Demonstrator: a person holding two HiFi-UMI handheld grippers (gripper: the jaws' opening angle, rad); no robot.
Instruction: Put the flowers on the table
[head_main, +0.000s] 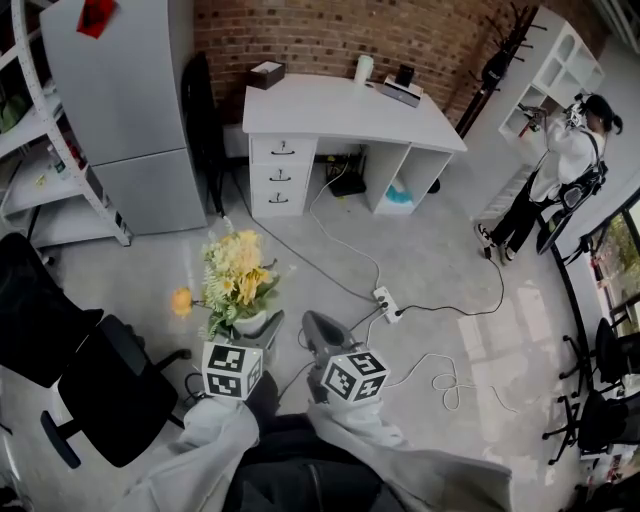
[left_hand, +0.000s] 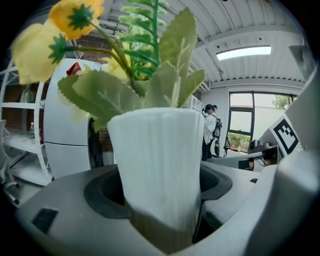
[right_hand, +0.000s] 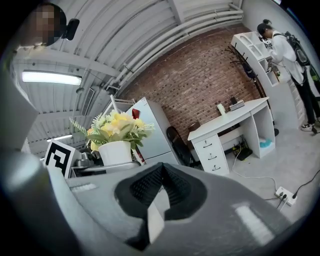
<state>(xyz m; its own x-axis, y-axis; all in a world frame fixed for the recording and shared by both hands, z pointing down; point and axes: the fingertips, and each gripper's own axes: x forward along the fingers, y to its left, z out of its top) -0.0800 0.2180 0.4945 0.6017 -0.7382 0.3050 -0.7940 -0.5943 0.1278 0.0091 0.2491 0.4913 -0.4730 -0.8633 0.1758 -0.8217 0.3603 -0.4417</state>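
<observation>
Yellow flowers with green leaves (head_main: 238, 275) stand in a white ribbed pot (left_hand: 160, 165). My left gripper (head_main: 255, 335) is shut on that pot, one jaw pressing each side, and carries it upright above the floor. In the left gripper view the blooms (left_hand: 75, 20) rise over the pot and hide much of the room. My right gripper (head_main: 318, 335) is beside it on the right, shut with nothing between its jaws, which meet (right_hand: 159, 184) in the right gripper view. The flowers (right_hand: 117, 127) show at the left there. The white desk (head_main: 330, 110) stands ahead against the brick wall.
A power strip (head_main: 387, 300) and loose cables cross the floor between me and the desk. A black office chair (head_main: 110, 390) is at my left. A grey cabinet (head_main: 130, 110) and white shelving (head_main: 30, 150) stand left. A person (head_main: 560, 170) stands at far-right shelves.
</observation>
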